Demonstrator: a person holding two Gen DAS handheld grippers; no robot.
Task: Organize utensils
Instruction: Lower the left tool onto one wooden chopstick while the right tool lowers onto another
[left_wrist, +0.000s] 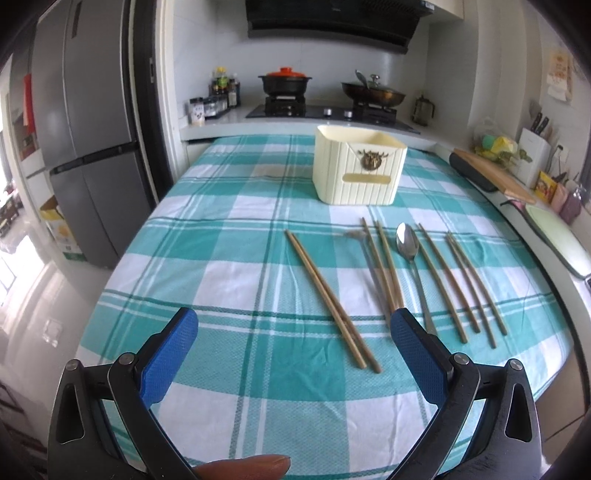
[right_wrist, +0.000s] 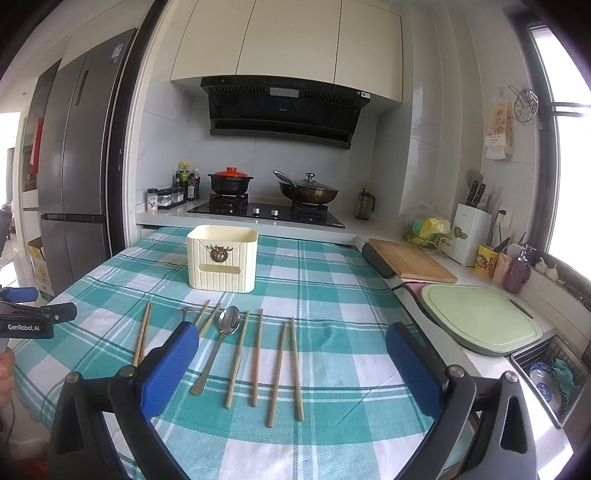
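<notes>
Both grippers spread wide, holding nothing. Left gripper (left_wrist: 293, 334) up over the near part of the cloth (left_wrist: 229, 266), blue pads (left_wrist: 171, 354) far apart. Right gripper (right_wrist: 291, 345) up over the near part too, pads (right_wrist: 413, 369) far apart, lots of bare cloth under it.

Cream box (right_wrist: 221, 258) standing upright near the far end of the cloth, open at the top, with clear cloth all round it.

Nearer than the box, all flat on the cloth in a row: a pair of chopsticks (left_wrist: 330, 295) to the box's left, touching each other. Then a fork (left_wrist: 360, 240) with two chopsticks (left_wrist: 384, 258) lying partly over it. Then a spoon (right_wrist: 221, 339), bowl end toward the box. Then four more sticks (right_wrist: 280, 365) to the box's right, small gaps between them.

Wide bare cloth between the box and the row. Cloth edge close on the right, with a green board (right_wrist: 480, 317) just past it and a wood board (right_wrist: 410, 260) beside the box's right.
</notes>
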